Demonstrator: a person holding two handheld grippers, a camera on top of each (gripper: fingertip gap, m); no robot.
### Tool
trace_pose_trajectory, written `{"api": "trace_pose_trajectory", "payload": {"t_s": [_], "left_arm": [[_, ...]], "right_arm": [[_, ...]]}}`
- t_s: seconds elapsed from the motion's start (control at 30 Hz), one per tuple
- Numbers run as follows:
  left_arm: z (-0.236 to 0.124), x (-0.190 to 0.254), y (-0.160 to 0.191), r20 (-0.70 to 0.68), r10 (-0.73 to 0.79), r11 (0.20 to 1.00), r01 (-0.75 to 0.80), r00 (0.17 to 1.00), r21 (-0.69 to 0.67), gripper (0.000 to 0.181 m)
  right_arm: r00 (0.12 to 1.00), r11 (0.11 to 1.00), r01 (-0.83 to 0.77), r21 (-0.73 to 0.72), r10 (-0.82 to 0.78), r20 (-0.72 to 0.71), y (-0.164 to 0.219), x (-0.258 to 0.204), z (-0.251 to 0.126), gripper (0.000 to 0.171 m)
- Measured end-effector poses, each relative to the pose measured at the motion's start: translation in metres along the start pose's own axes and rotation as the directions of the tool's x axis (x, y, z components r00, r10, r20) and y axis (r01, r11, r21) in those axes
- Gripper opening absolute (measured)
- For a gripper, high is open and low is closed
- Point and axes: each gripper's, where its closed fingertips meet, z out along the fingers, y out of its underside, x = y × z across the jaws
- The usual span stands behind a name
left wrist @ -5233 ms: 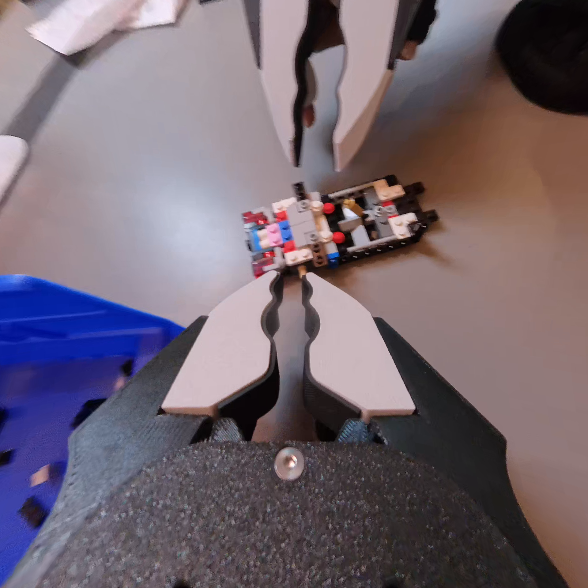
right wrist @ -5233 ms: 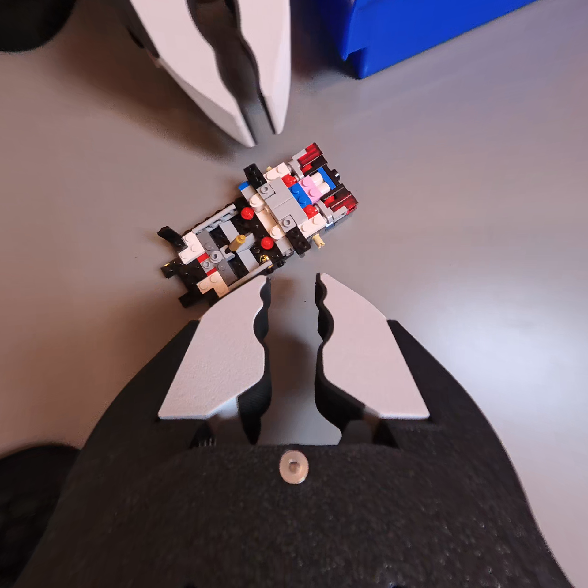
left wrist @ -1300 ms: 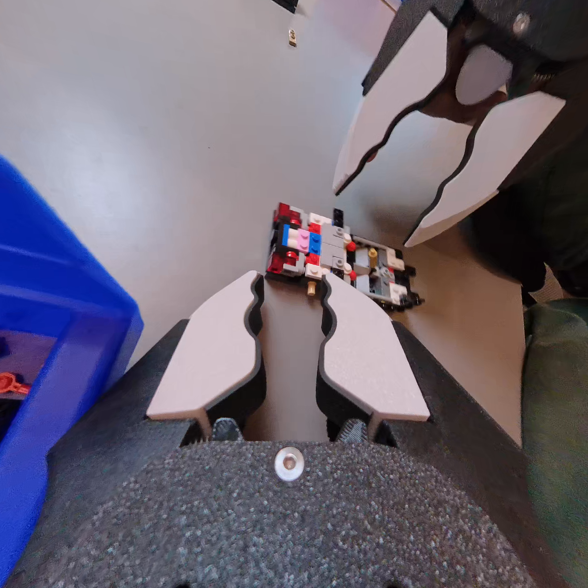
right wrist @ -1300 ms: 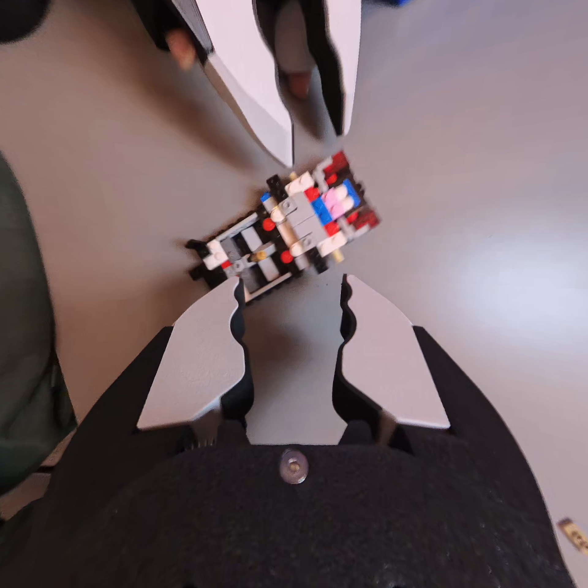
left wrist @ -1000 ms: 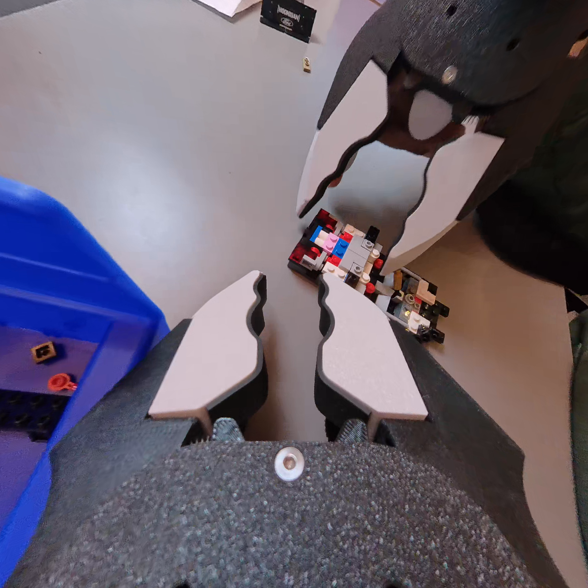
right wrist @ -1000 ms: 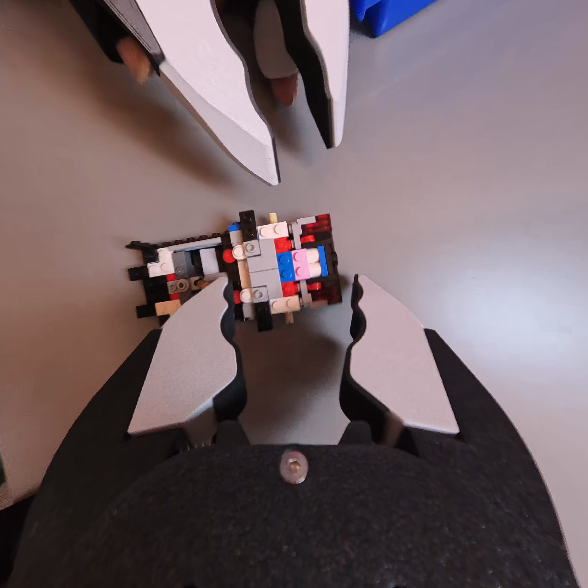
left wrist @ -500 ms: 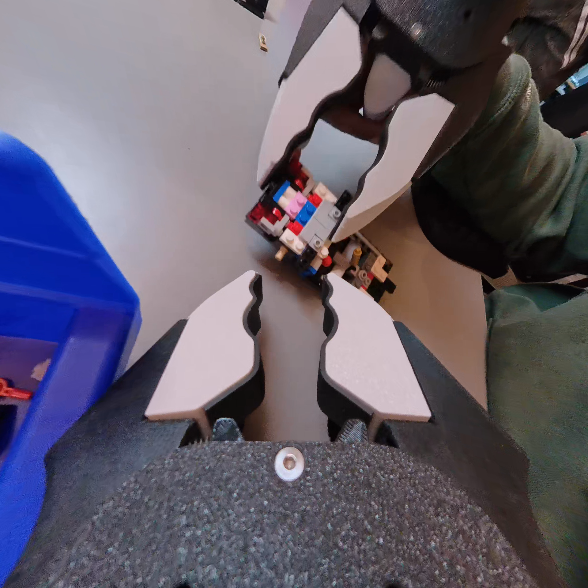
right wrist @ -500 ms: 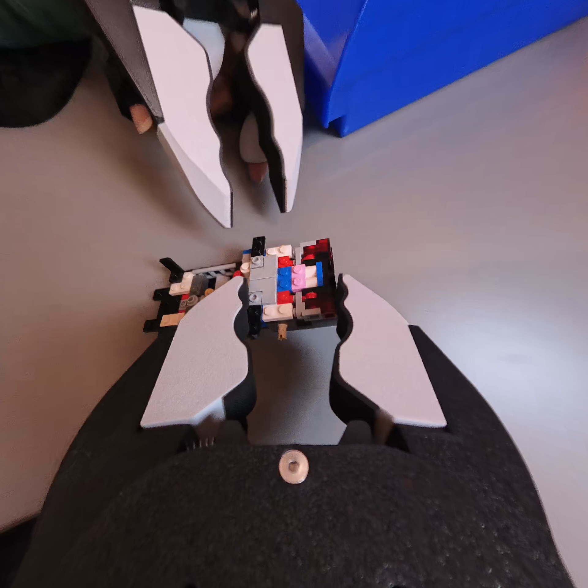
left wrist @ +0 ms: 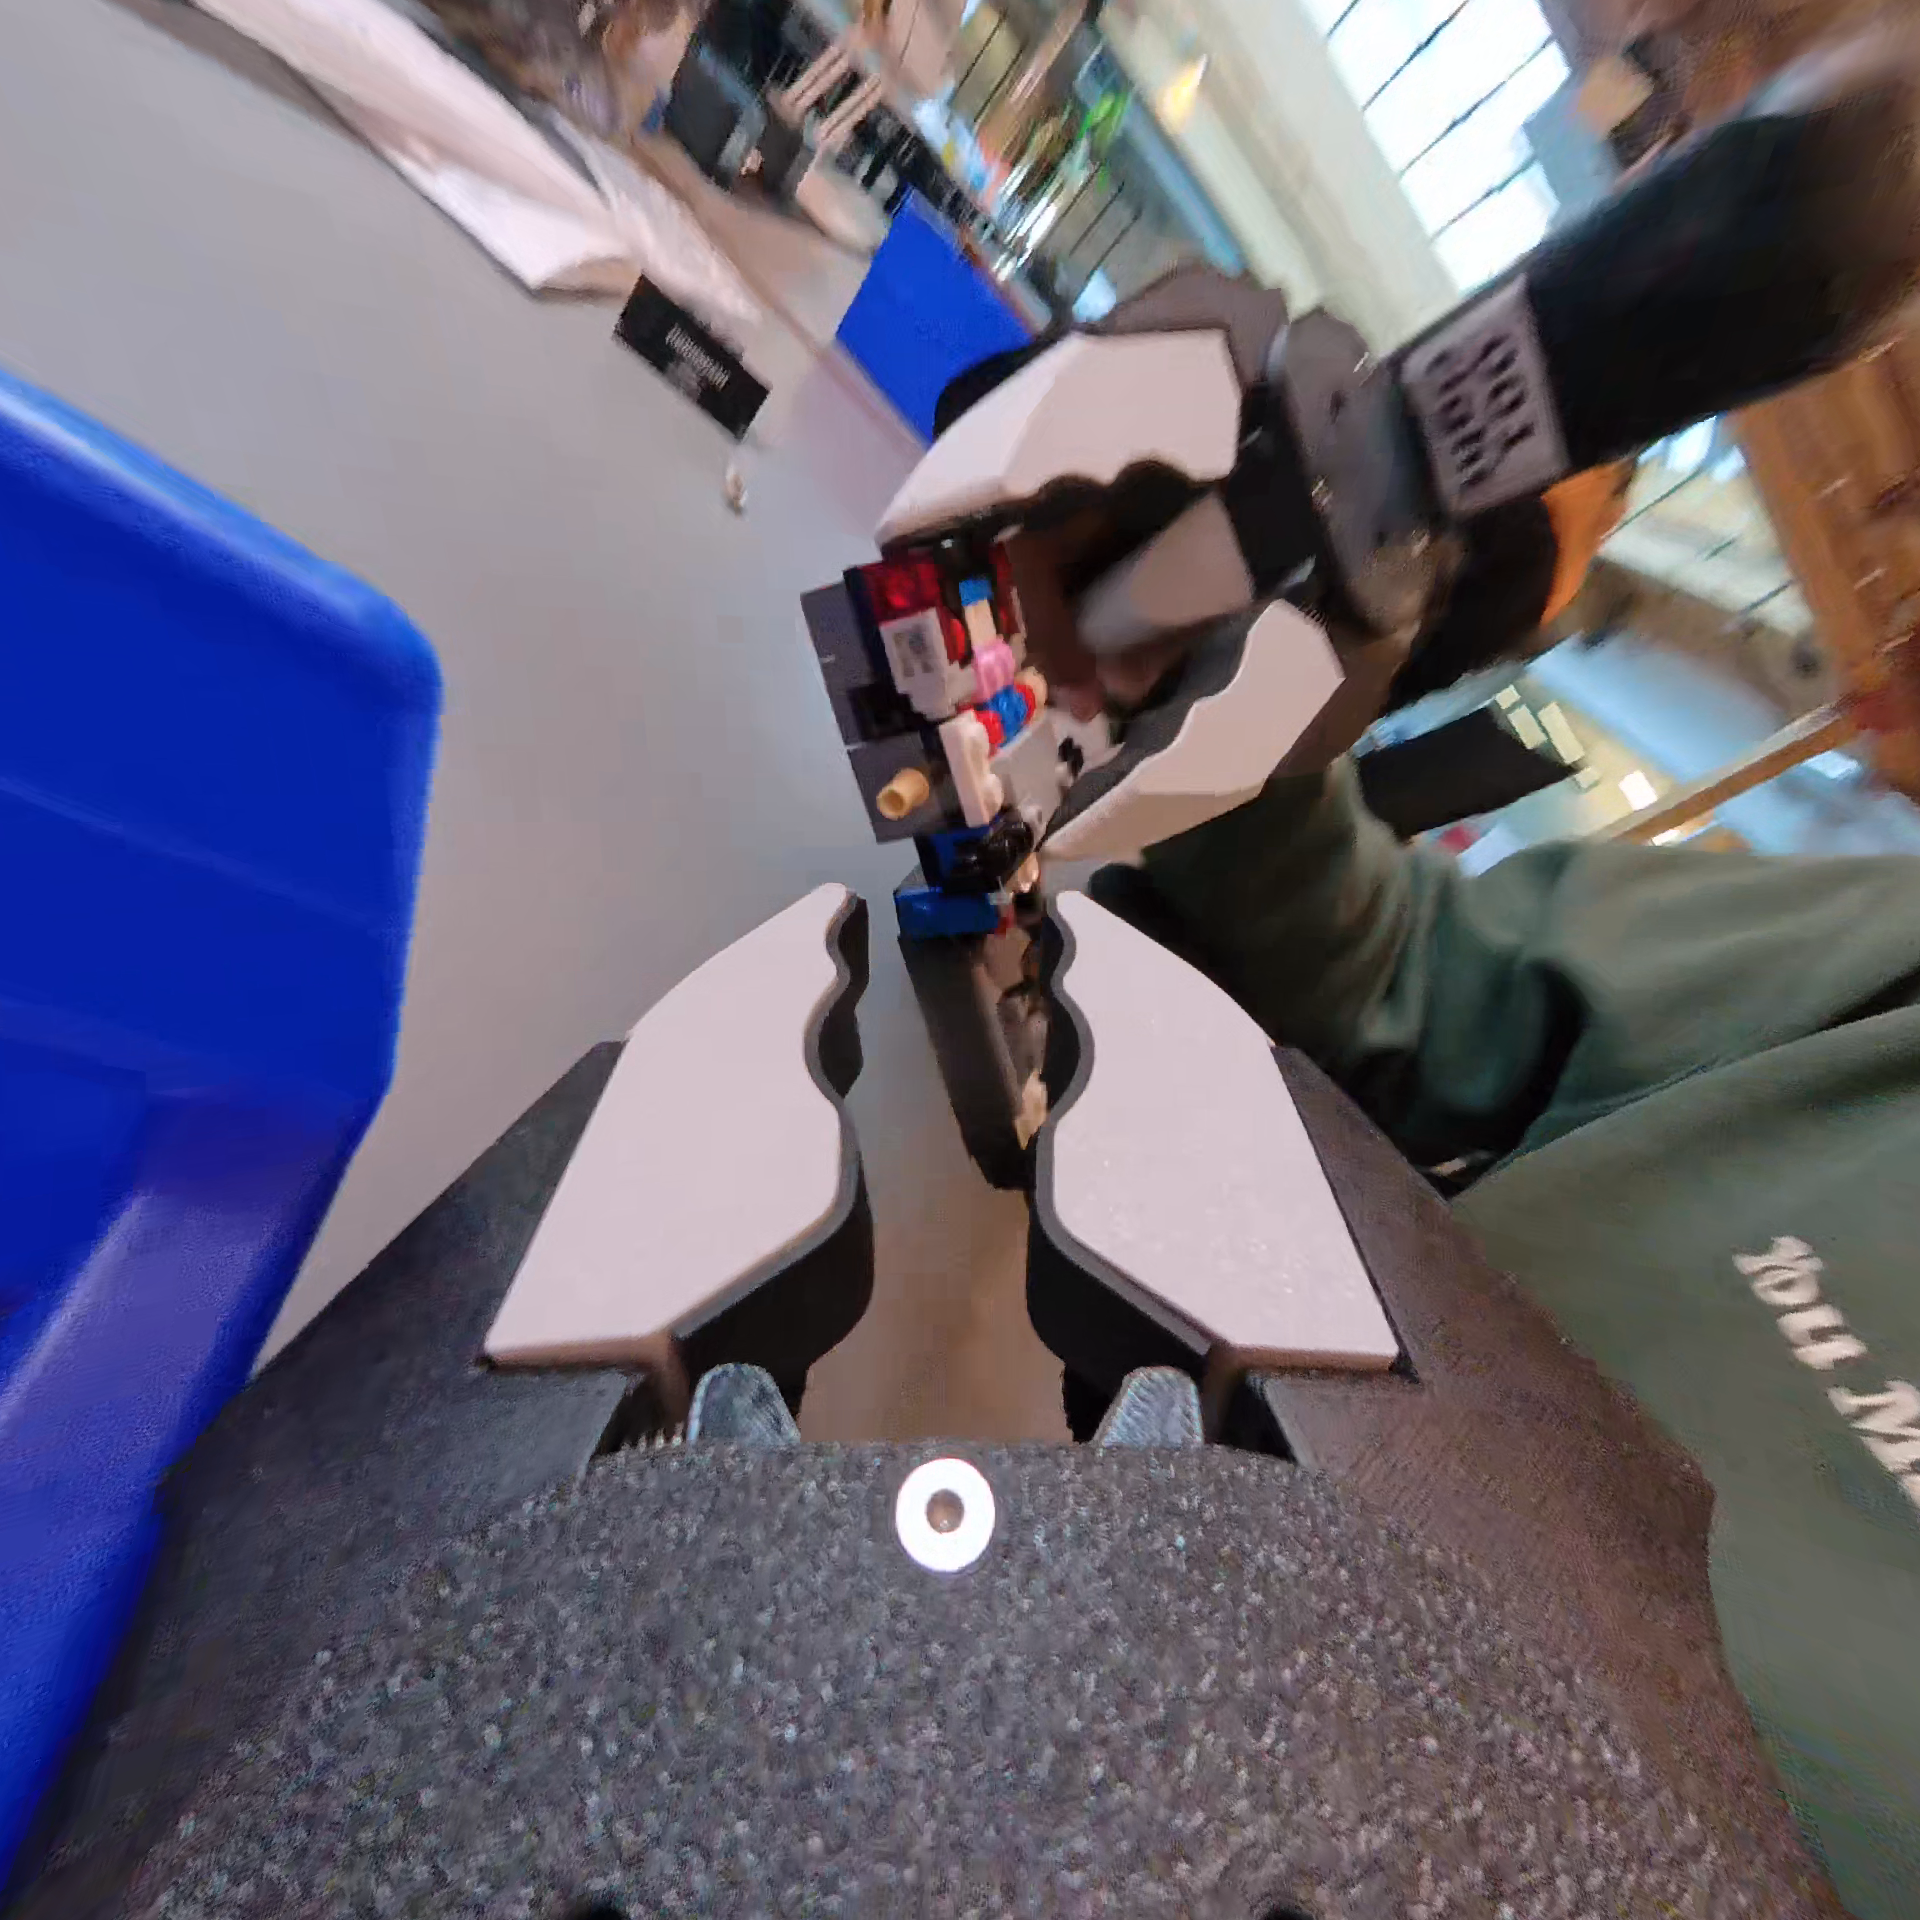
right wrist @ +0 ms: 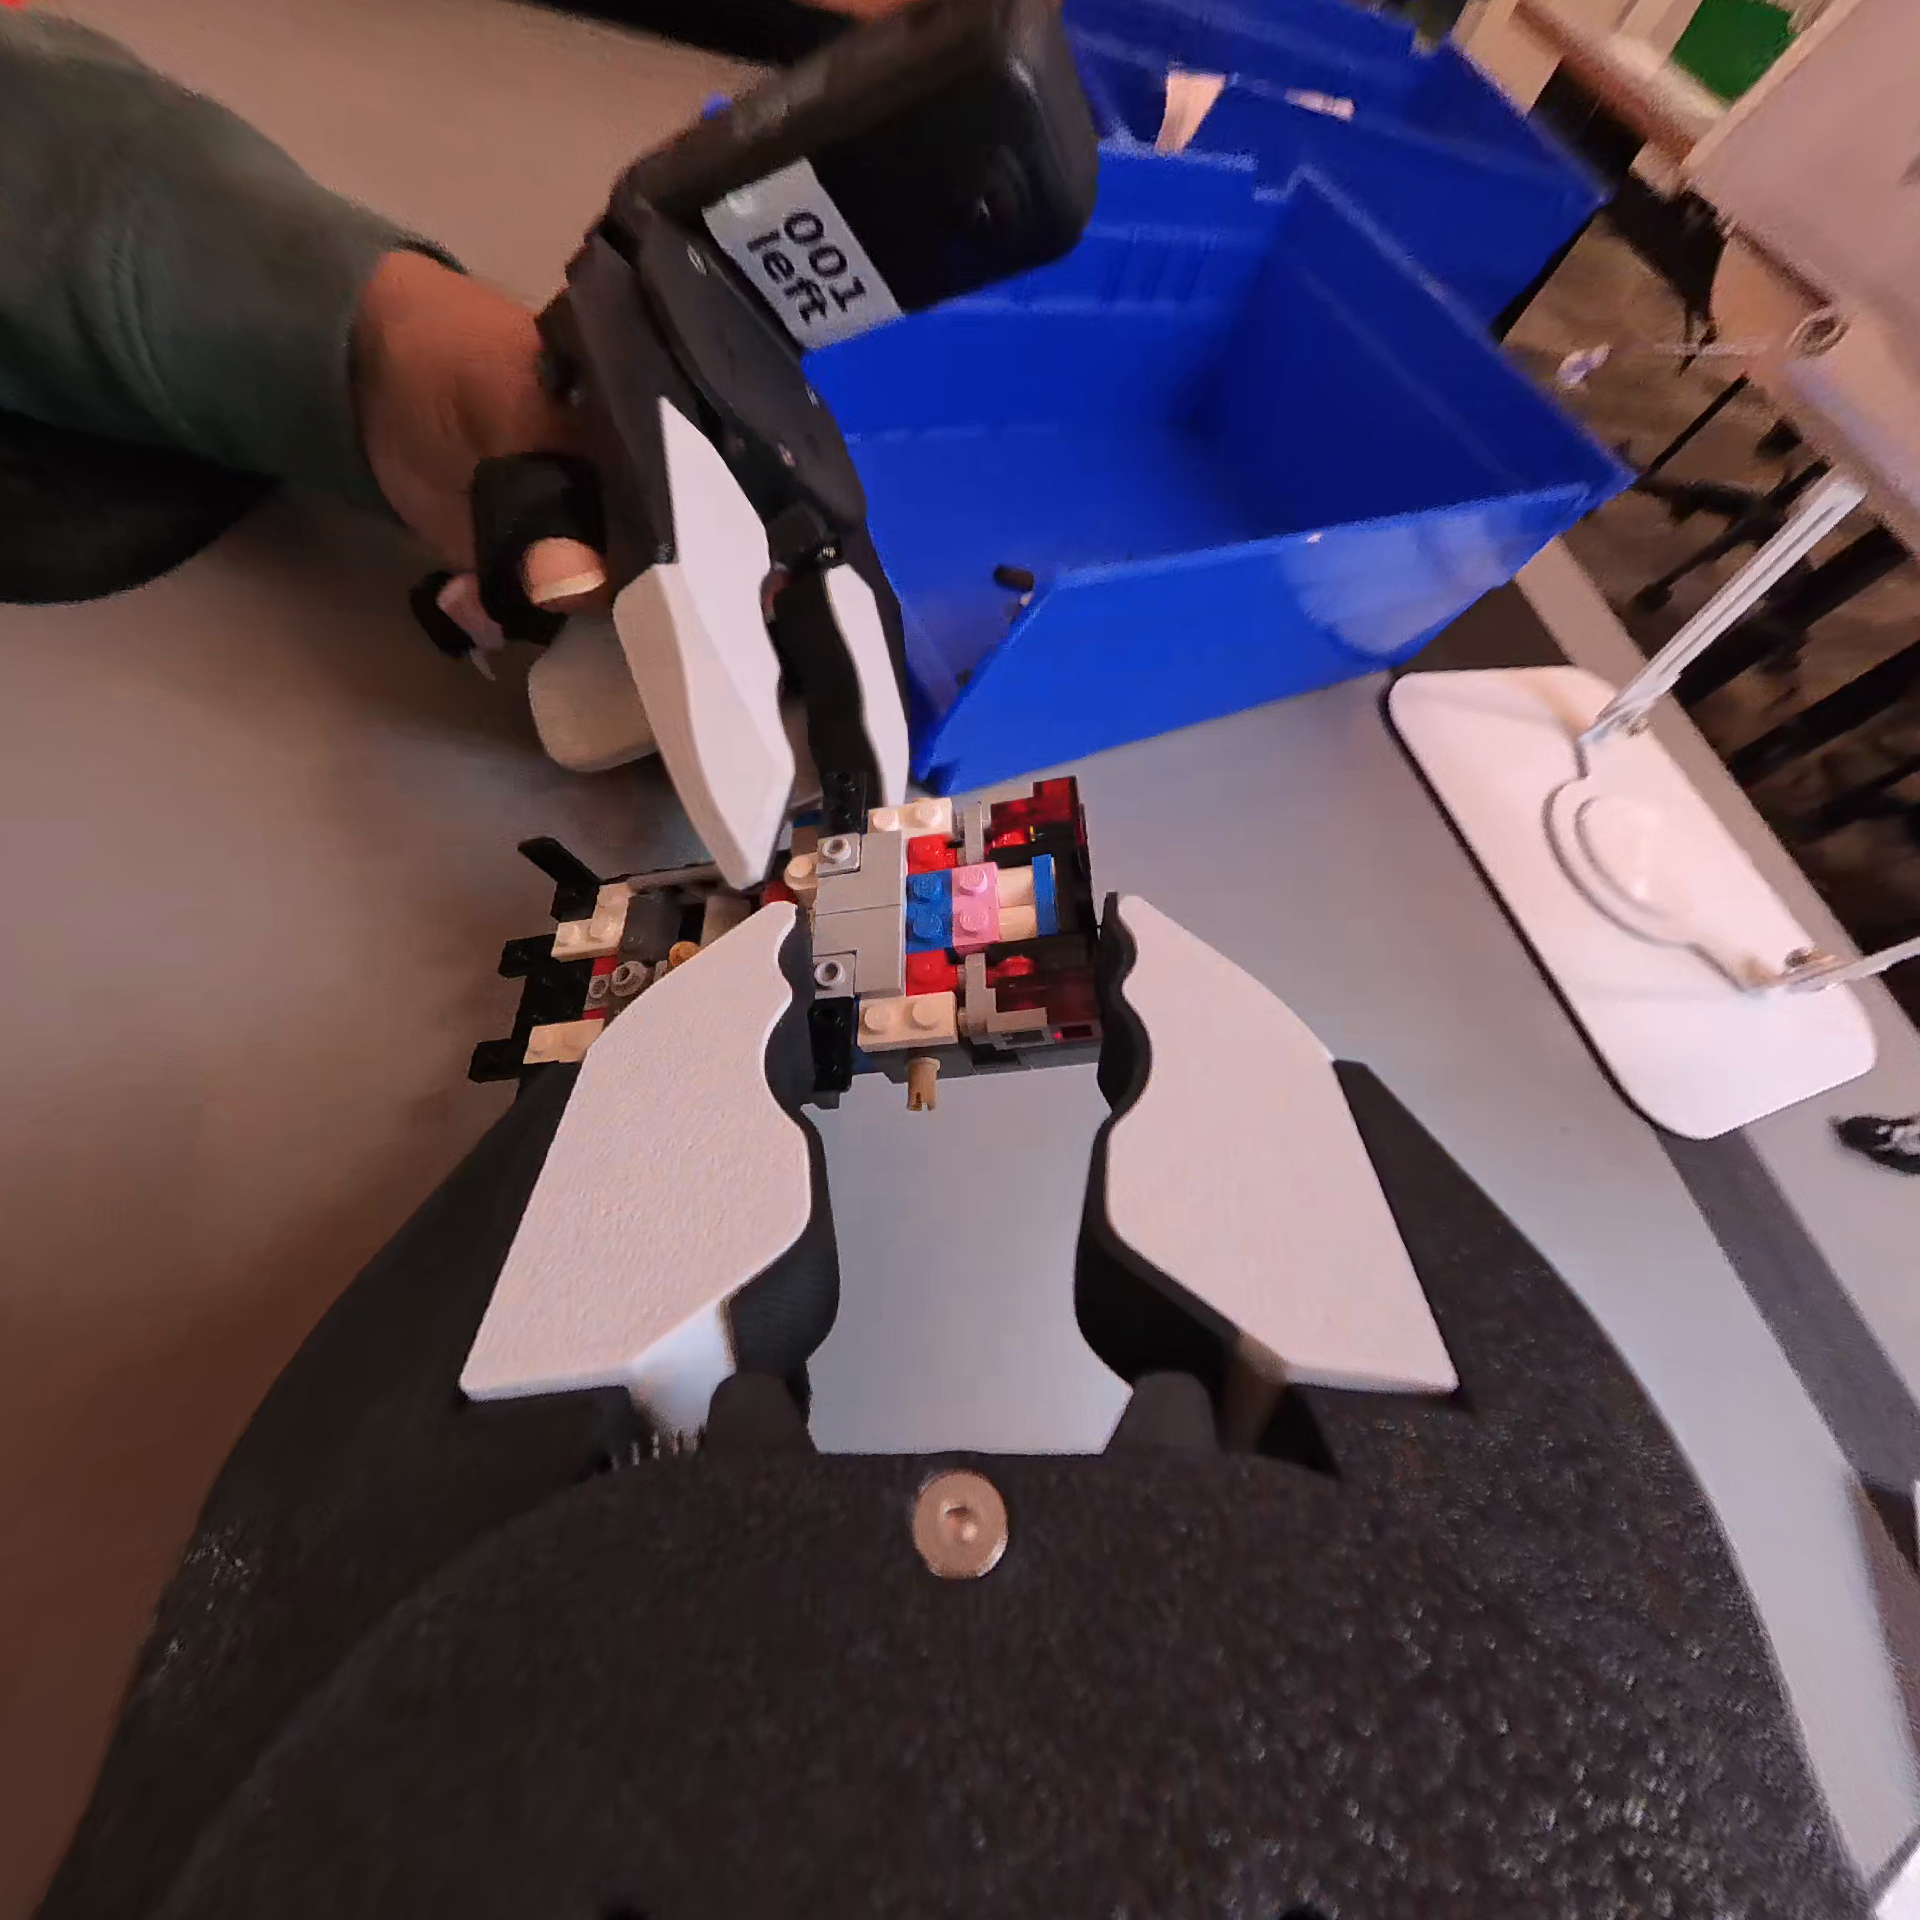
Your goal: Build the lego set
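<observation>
Grey-white fingers of your right gripper (right wrist: 951, 951) sit nearest, clenched on the red-and-blue end of the brick model (right wrist: 935, 925) — one finger on each side of that block. A tan pin sticks out of the model's near edge between them. In the right wrist view the model is level and its black-and-white end reaches out to the left, past the left finger.

Your left gripper (left wrist: 956, 935) has its jaws close together around the model's thin black end (left wrist: 982, 1039), which runs back between the fingers; the right finger is against it, but whether the left finger touches cannot be told from the blurred view. In the right wrist view the same gripper comes in from the far side, its tips over the middle of the model.

Just beyond, to the right in the right wrist view — a blue bin (right wrist: 1299, 499) on the grey table (right wrist: 260, 831), with more blue bins behind it. Farther right lies a white flat plate (right wrist: 1621, 904) near the table edge.

A green sleeve (right wrist: 156, 239) covers your left arm.
</observation>
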Motion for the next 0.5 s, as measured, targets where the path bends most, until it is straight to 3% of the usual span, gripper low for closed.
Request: {"api": "trace_pose_trajectory", "payload": {"t_s": [0.2, 0.5], "left_arm": [[-0.006, 0.013, -0.011, -0.113, -0.068, 0.995, 0.076, 0.991, 0.060, 0.021], [-0.012, 0.014, -0.018, -0.120, -0.125, 0.989, 0.133, 0.985, 0.064, 0.019]], "right_arm": [[1.000, 0.998, 0.029, 0.056, -0.029, -0.009, -0.009, -0.001, -0.005, 0.052], [0.996, 0.993, 0.075, 0.093, -0.070, -0.059, -0.016, 0.003, -0.006, 0.052]]}}
